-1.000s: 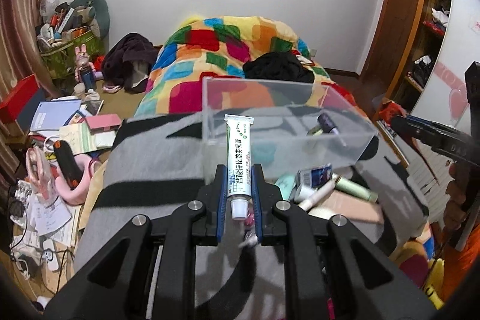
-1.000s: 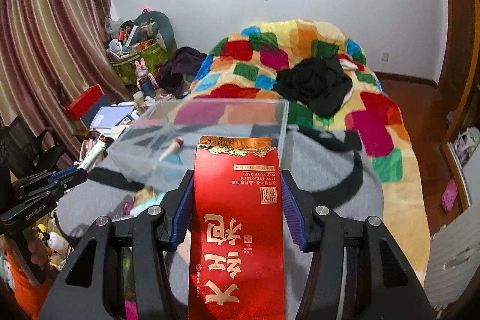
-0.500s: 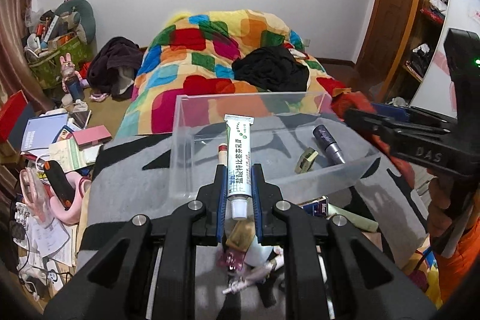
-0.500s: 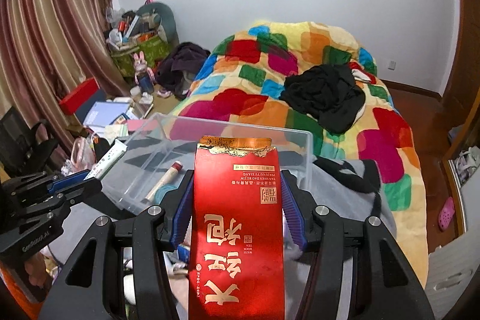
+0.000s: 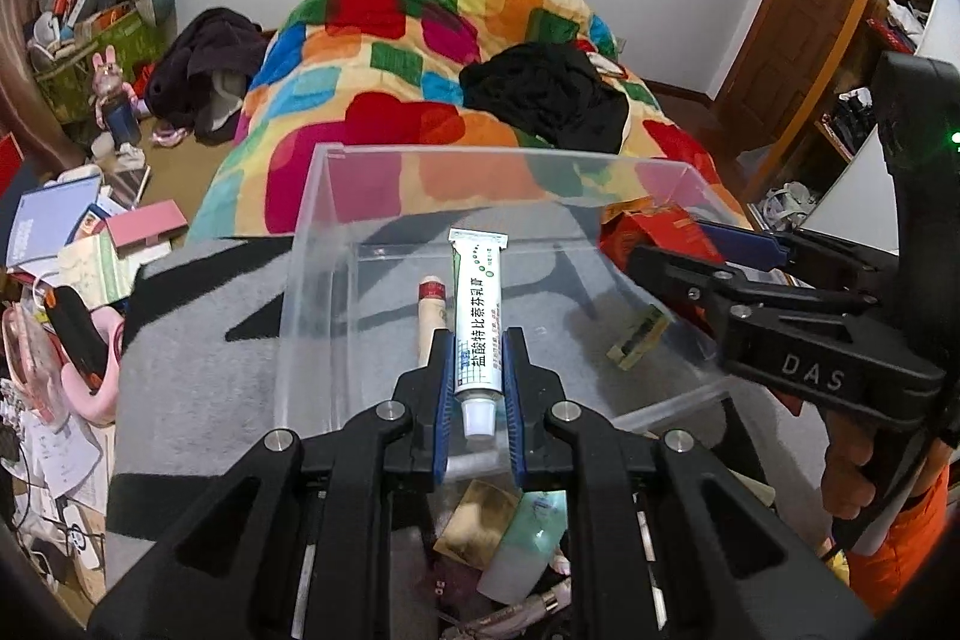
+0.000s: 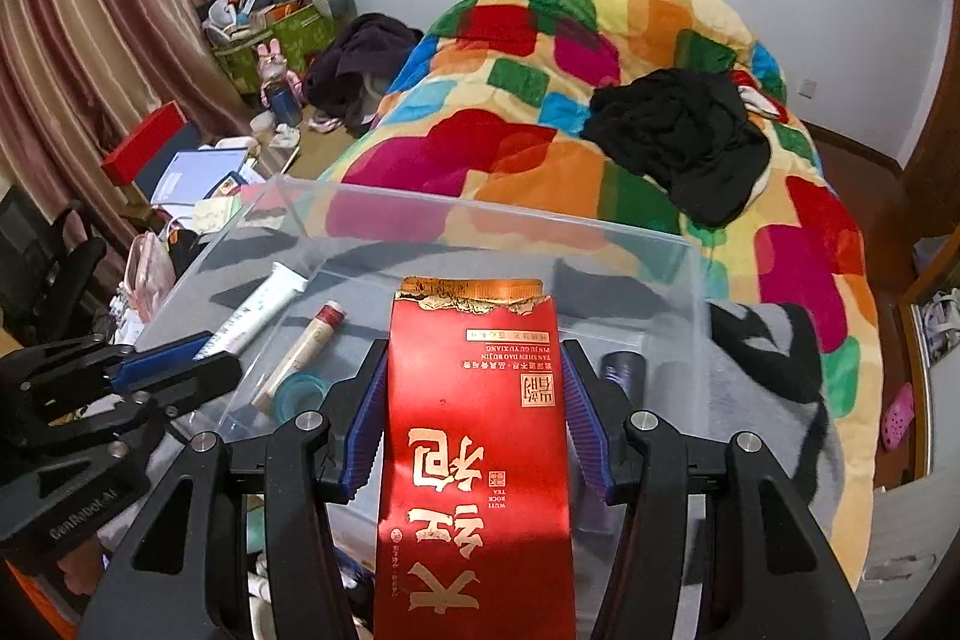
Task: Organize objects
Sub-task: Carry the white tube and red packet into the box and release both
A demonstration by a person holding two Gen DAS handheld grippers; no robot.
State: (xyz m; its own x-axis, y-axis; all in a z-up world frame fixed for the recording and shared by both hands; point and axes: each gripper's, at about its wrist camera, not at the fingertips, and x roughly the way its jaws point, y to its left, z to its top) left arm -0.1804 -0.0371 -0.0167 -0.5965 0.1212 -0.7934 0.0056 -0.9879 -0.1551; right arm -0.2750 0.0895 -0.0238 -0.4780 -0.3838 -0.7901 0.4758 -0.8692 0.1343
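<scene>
My left gripper is shut on a white ointment tube and holds it over the near wall of a clear plastic box. My right gripper is shut on a red tea packet and holds it over the same box, from its right side. The packet's top and the right gripper's fingers show in the left wrist view. The tube and the left gripper show in the right wrist view. A cream stick, a small carton and a dark tube lie in the box.
The box stands on a grey and black blanket on a bed with a colourful quilt. Several small toiletries lie in front of the box. A cluttered floor with books and bags is to the left.
Both grippers have moved forward and closer to the box. The tube and the red packet now hang over its inside. The right gripper has come further into the left wrist view.
</scene>
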